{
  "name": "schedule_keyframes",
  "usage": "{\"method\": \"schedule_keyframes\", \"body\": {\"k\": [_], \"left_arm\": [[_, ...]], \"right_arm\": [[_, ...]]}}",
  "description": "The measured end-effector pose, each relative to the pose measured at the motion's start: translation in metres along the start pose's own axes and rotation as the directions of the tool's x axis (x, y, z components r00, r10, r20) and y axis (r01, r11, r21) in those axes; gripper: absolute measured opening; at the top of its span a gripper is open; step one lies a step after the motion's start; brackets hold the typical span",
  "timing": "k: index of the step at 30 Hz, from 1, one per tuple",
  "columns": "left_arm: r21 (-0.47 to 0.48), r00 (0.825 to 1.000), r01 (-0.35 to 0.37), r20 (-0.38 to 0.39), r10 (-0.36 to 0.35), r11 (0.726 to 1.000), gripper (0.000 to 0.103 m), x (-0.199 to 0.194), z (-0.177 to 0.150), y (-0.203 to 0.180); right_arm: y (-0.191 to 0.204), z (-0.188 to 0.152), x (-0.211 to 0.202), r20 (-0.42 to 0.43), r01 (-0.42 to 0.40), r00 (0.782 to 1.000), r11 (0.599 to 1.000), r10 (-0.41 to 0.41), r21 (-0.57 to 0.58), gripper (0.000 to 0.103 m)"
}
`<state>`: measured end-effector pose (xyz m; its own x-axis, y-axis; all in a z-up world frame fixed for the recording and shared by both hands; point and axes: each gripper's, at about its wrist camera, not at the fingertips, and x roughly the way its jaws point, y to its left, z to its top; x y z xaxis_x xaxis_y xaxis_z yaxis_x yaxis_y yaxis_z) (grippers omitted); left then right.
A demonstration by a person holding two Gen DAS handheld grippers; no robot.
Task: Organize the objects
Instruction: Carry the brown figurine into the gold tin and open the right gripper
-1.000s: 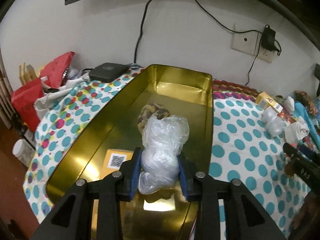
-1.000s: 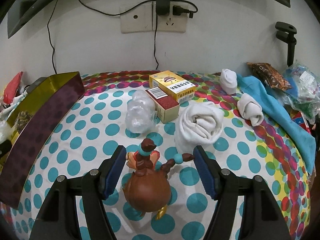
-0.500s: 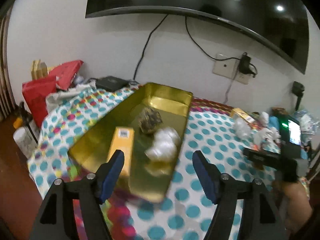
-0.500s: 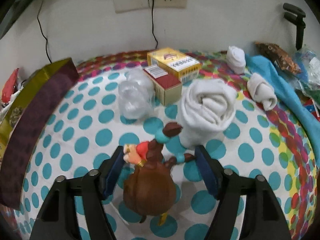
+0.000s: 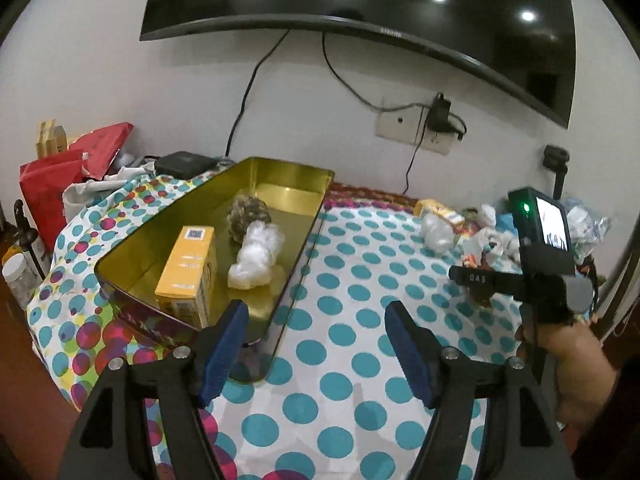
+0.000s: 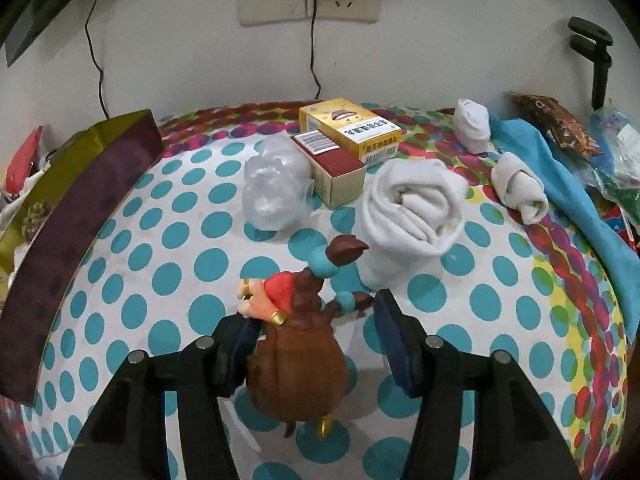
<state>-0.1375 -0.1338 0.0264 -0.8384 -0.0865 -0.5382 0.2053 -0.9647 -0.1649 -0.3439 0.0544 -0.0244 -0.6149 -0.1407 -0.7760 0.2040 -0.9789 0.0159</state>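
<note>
On the polka-dot tablecloth (image 6: 168, 280), toward its left edge, stands the gold tin tray (image 5: 280, 172), holding a yellow box (image 5: 188, 268), a crumpled plastic bag (image 5: 256, 258) and a woven ball (image 5: 246, 216). Nearer the middle lie a rolled white towel (image 6: 412, 208), a second clear plastic bag (image 6: 276, 188), a red box (image 6: 332, 164) and a yellow carton (image 6: 352, 124). The brown toy figurine (image 6: 296, 364) sits at the near edge between the jaws of the right gripper (image 6: 316, 338); whether both pads press it cannot be told. Rigid, light and smooth, with thin protruding limbs, it is best gripped across its round body. The left gripper (image 5: 316, 336) hangs wide and empty beside the tray.
</note>
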Motion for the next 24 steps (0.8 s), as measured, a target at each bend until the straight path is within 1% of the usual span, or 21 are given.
{"method": "schedule_keyframes", "body": {"k": [3,6,8,11,13,15,17,19,21,24], "left_arm": [[-0.015,1.000,-0.010,0.006,0.010,1.000,0.073,0.000,0.002,0.005],[-0.027,0.999,-0.039,0.001,0.039,0.999,0.073,0.002,0.003,0.011],[-0.038,0.997,-0.077,0.000,0.077,0.996,0.073,0.003,0.004,0.016],[-0.046,0.986,-0.165,0.006,0.166,0.985,0.073,0.003,0.004,0.021],[-0.050,0.978,-0.208,0.007,0.209,0.977,0.073,0.004,0.005,0.026],[-0.069,0.969,-0.244,0.012,0.246,0.967,0.073,0.001,0.006,0.035],[-0.105,0.959,-0.277,0.024,0.281,0.955,0.073,-0.003,0.007,0.045],[-0.140,0.951,-0.301,0.030,0.308,0.943,0.073,-0.006,0.009,0.055],[-0.174,0.943,-0.326,0.014,0.333,0.929,0.073,-0.006,0.009,0.065],[-0.199,0.935,-0.351,-0.015,0.356,0.915,0.073,-0.004,0.009,0.076]], "right_arm": [[-0.003,-0.002,-0.014,0.076,0.002,0.997,1.000,-0.003,0.005,0.053],[0.011,-0.006,-0.024,0.120,0.030,0.992,0.997,-0.022,-0.070,0.053],[0.023,-0.007,-0.026,0.145,0.061,0.989,0.990,-0.042,-0.127,0.053],[0.041,-0.010,-0.032,0.194,0.109,0.979,0.970,-0.066,-0.217,0.053],[0.051,-0.013,-0.037,0.215,0.108,0.975,0.959,-0.052,-0.261,0.053],[0.064,-0.014,-0.041,0.201,0.064,0.980,0.957,-0.006,-0.282,0.053],[0.078,-0.013,-0.049,0.211,0.036,0.977,0.955,0.028,-0.296,0.053],[0.097,-0.006,-0.062,0.221,-0.024,0.971,0.954,0.093,-0.298,0.053],[0.122,0.002,-0.073,0.217,-0.088,0.963,0.945,0.162,-0.315,0.053],[0.159,0.006,-0.081,0.212,-0.137,0.950,0.918,0.227,-0.372,0.053]]}}
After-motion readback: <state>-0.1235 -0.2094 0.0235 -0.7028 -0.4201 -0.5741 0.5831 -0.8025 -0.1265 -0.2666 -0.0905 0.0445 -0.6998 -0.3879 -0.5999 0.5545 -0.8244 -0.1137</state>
